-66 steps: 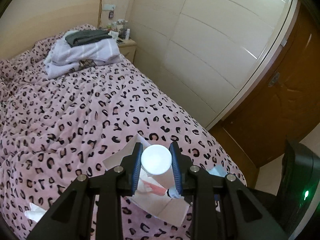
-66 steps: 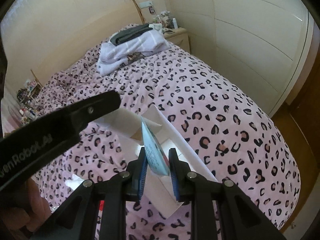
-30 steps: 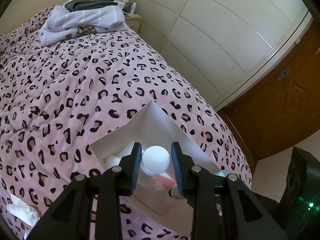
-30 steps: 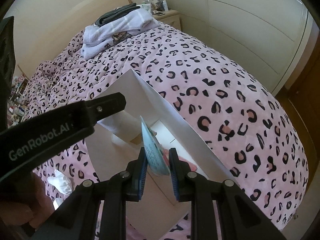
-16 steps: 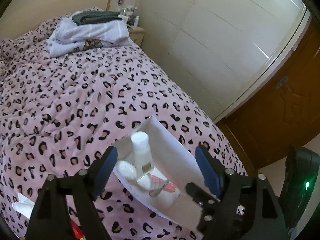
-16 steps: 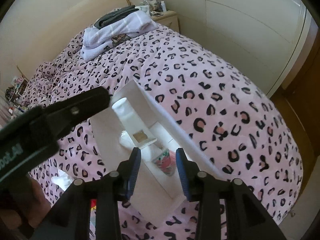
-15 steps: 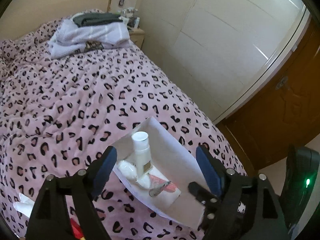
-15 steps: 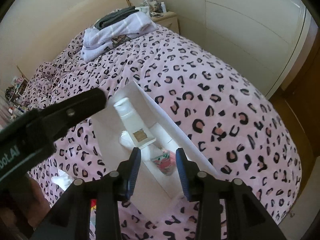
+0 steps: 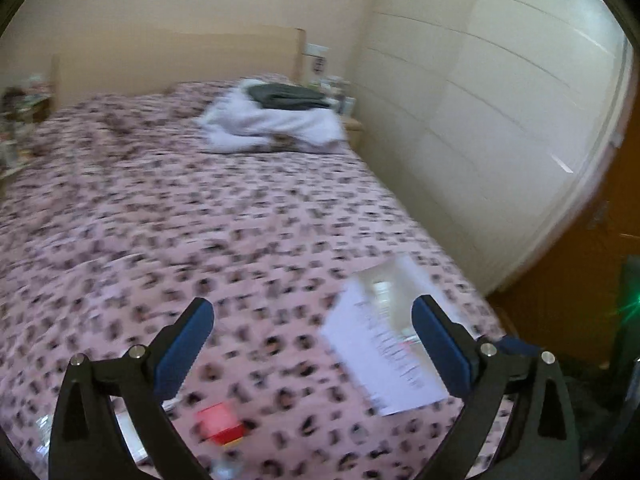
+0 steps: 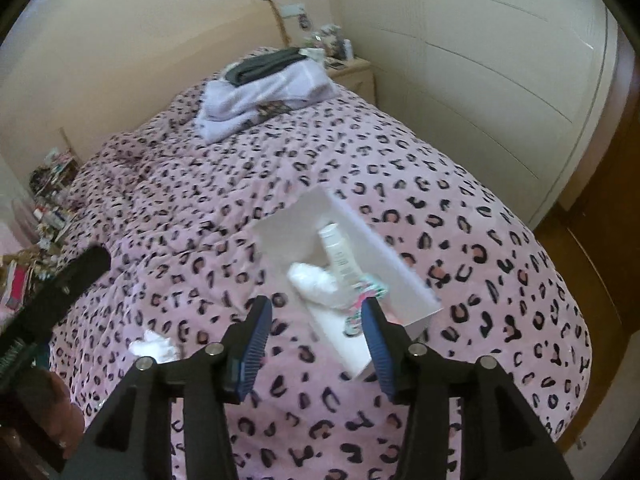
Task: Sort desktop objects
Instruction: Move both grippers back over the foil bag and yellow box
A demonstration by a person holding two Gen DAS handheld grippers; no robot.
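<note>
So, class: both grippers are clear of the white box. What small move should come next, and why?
Probably lower the left gripper toward the small red item on the pink leopard-print bedspread. Its jaws have just been opening and hold nothing, and that item lies outside the white cardboard box, which already holds the white tube. The view is blurred, so confirm first.

The left wrist view is motion-blurred: the white box (image 9: pixel 384 344) shows no readable contents, and the red object (image 9: pixel 219 426) near the bed's (image 9: pixel 160 220) foot edge cannot be identified.
</note>
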